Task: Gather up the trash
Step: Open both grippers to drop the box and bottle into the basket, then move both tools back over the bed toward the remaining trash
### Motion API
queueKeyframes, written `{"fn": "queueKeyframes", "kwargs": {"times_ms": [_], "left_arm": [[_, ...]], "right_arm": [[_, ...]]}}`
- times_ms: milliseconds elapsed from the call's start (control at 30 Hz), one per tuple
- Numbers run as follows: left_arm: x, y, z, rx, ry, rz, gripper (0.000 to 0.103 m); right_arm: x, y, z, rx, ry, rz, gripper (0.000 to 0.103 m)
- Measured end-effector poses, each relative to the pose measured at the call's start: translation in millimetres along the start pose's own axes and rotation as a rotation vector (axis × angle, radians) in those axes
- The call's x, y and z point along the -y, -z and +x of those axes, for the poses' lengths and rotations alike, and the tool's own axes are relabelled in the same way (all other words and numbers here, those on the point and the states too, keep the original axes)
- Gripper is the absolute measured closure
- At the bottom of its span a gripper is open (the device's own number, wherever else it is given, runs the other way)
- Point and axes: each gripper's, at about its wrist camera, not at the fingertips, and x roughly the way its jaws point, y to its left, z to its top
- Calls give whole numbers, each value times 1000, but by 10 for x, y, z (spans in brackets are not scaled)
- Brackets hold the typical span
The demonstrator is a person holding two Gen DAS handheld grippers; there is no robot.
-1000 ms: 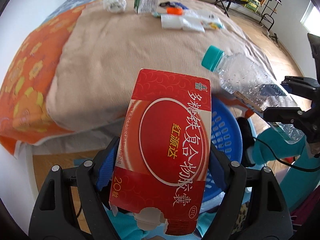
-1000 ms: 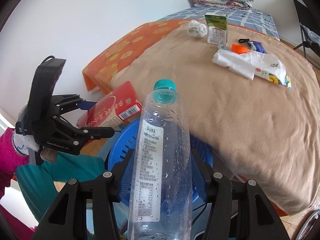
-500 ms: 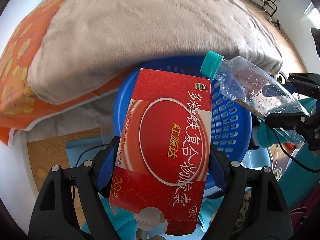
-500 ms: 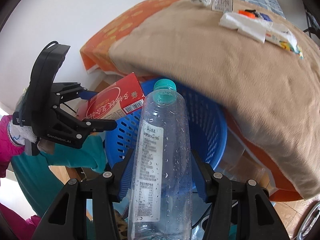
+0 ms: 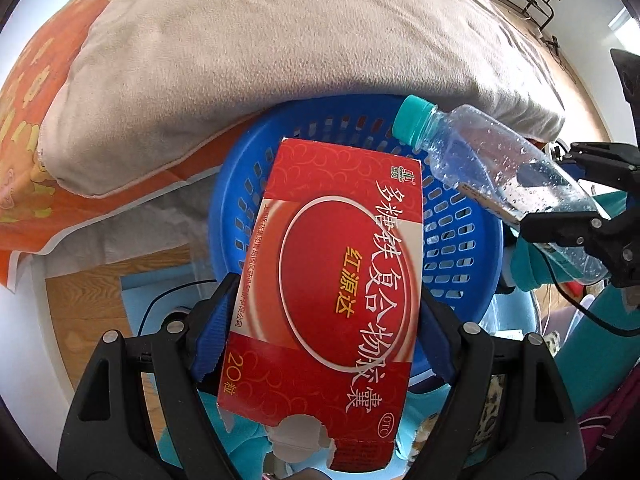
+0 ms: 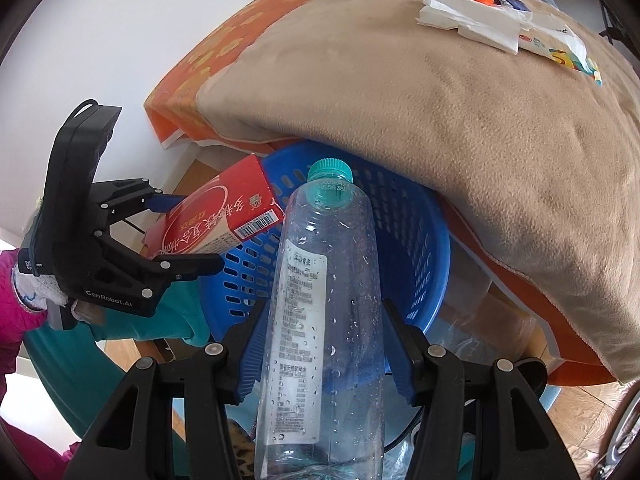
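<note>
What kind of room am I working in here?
Most likely a bedroom: a bed with a tan blanket over an orange floral sheet, wooden flooring below, and a blue laundry-style basket tucked against the bed's edge.

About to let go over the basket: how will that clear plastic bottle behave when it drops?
The bottle looks empty apart from droplets, so it is probably light and may bounce. Its round body would likely roll inside the blue basket. The thin walls would probably dent rather than break.
</note>
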Motion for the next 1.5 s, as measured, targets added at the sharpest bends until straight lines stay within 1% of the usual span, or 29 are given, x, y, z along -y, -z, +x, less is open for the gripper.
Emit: {"fn": "queueKeyframes", "kwargs": {"times_ms": [133,167,200,267,600,867,1133,1267,1433,1500], "left_arm": [[-35,-43,-21,0,21,-15,20],[-43,-52,-15,-1,26,-19,20],[-51,-59,-15,-2,29,-21,20],[-57,-68,-16,-1,26,-21,20],[0,-85,-57,15,13,-4,20],[37,-182,-136,46,14,-6,20],[61,-468,-353,118,20,-21,20],[64,-676,-491,167,0,-24,20],[31,-980,-630,226,-16,-43,20],[12,-1078,-677,248,-19,-50,20]], "right_arm": [[42,21,-40,4,2,5,44],[45,14,-52,8,4,6,42],[38,8,-64,14,4,7,36],[41,-6,-99,29,12,11,31],[81,-7,-172,59,11,31,31],[86,-43,-257,92,22,34,31],[185,-128,-472,164,32,70,31],[314,-218,-656,219,43,107,27],[510,-357,-889,283,55,156,25],[582,-429,-979,310,68,168,22]]}}
